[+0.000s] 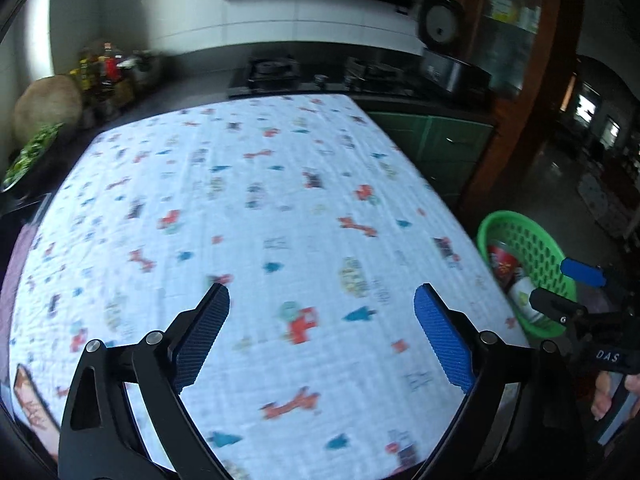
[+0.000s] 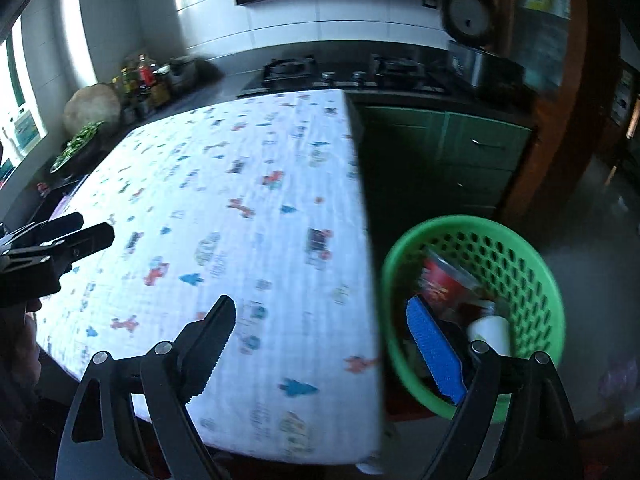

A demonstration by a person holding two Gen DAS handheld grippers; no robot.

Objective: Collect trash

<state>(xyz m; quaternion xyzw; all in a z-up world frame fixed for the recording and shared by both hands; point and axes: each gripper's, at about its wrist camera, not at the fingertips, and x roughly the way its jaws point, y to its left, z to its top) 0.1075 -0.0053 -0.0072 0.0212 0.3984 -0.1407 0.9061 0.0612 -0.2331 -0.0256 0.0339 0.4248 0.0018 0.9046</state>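
Mostly blurred — both grippers, left (image 1: 322, 300) and right (image 2: 320, 312), gape empty; basket (image 2: 532, 280) contents indistinct.

Surfaces and finishes in the kitchen

The white printed cloth (image 1: 280, 200) over the table looked matt and finely woven. The round green plastic basket (image 2: 520, 264) was perforated with a smooth rim. The black gripper arms looked matt, with bright metal rivets; the blue ribbed pads (image 1: 442, 336) appeared rough. The dark floor (image 1: 560, 184) was glossy, and the brown wooden cabinet frame (image 1: 532, 92) smooth.
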